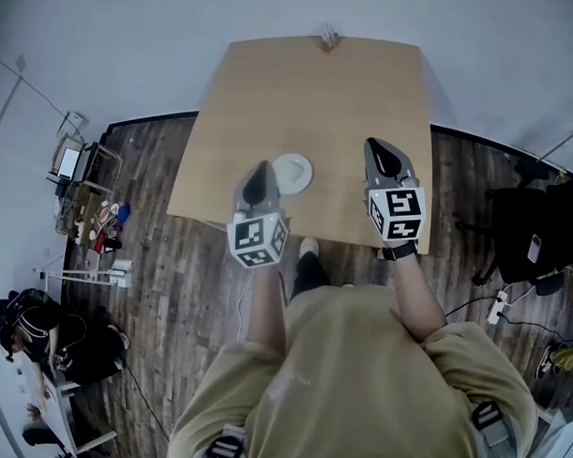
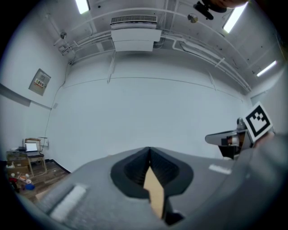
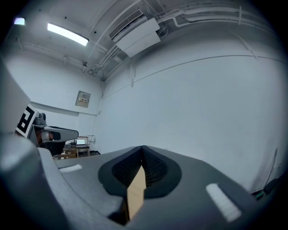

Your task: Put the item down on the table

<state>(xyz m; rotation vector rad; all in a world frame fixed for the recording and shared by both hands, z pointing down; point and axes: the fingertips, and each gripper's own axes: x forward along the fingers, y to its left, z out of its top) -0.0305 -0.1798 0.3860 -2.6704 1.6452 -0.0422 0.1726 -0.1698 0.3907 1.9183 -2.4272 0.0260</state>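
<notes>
The person stands at the near edge of a wooden table point(image 1: 310, 91) with a gripper in each hand, both held out over the tabletop. The left gripper point(image 2: 150, 150) has its jaws pressed together at the tips with nothing between them. The tan sliver lower in the gap is the table seen through it. The right gripper point(image 3: 142, 148) is closed the same way, tips meeting and empty.

The white round item point(image 1: 293, 172) (a small plate or a lid, too small to tell which) lies flat on the table near its front edge. In the head view it is just to the right of the left gripper's tip and apart from the right gripper. Neither gripper holds it. Whether the left one touches it cannot be told from above.

Both gripper views look across the room at a bare pale wall, each with the other gripper at its edge. An air conditioner point(image 2: 135, 38) hangs under the ceiling. Around the table is a dark plank floor point(image 1: 156, 256), with a black chair point(image 1: 531, 234) to the right. To the left are a desk with a laptop point(image 1: 70, 163) and a second person in black point(image 1: 32, 326).
</notes>
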